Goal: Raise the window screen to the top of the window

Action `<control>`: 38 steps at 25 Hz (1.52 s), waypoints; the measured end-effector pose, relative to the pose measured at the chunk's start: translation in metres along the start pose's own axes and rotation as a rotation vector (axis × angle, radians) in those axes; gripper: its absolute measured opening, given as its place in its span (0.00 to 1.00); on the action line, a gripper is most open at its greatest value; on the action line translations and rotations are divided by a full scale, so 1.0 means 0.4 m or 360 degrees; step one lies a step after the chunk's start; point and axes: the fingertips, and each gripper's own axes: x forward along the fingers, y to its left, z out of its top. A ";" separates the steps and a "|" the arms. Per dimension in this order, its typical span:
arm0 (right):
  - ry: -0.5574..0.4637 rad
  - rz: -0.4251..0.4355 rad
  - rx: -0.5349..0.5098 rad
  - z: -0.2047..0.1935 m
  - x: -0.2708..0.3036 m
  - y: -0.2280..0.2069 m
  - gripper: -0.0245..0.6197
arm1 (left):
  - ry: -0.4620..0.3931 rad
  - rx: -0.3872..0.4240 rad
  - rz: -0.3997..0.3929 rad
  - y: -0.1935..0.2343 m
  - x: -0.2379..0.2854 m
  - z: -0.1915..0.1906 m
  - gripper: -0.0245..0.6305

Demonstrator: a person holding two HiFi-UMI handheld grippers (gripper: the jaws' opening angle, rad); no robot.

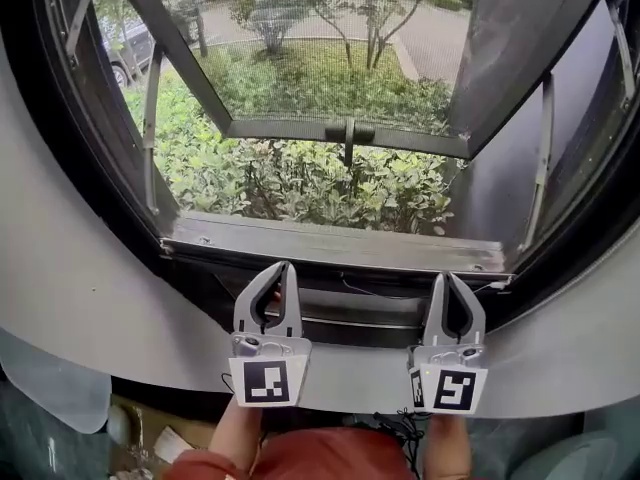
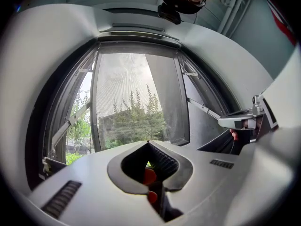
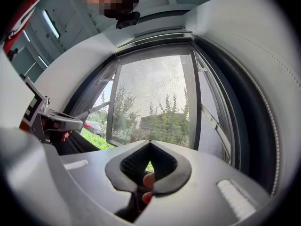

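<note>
Grey mesh window screen (image 1: pixel 320 63) in a dark frame sits part-raised. Its bottom rail (image 1: pixel 290 128) crosses the middle of the opening, with mesh above it and a bare view of green shrubs (image 1: pixel 300 183) below. A small dark handle (image 1: pixel 349 140) hangs at the rail's centre.

Near edge of scene: the left gripper (image 1: pixel 283 270), grey plastic with a black-and-white marker cube, has its jaws pressed together with nothing between them. The right gripper (image 1: pixel 447 280), of the same make, is well to its right, likewise closed and empty. Both tips lie over the dark inner ledge, on the near side of the pale metal sill (image 1: pixel 330 243), and both are well apart from rail and handle. In each gripper view the tips meet, with the mesh beyond them.

Step, as I judge it: approach, with no contact on the screen yet. The next move calls for carrying the tips far and up to the rail. There the jaws could open to take the handle, or the closed tips could be set under the rail. Pushing on both sides evenly seems wise, so the frame does not jam askew.

Hard to make out:
- The head view cuts off the window top, so the remaining travel is unclear there. The gripper views show the upper frame, but bent by the lens.
- The handle is too small to tell knob from latch.
- Reddish spots in each jaw hollow are likely the person's fingers; not certain.
</note>
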 end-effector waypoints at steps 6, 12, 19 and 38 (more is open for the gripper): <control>0.0056 0.0039 -0.0066 -0.022 0.010 0.014 0.05 | 0.0034 0.0084 -0.0033 0.008 0.009 -0.025 0.04; 0.0093 0.0115 -0.0140 -0.038 0.017 0.041 0.05 | 0.0084 0.0239 -0.0094 0.007 0.011 -0.052 0.05; 0.0176 0.0334 -0.0347 -0.072 0.017 0.098 0.06 | 0.0141 0.0495 -0.0225 -0.006 0.002 -0.088 0.11; 0.0694 0.0758 -0.1476 -0.246 -0.004 0.135 0.26 | 0.0477 0.1493 -0.0652 -0.036 0.008 -0.224 0.25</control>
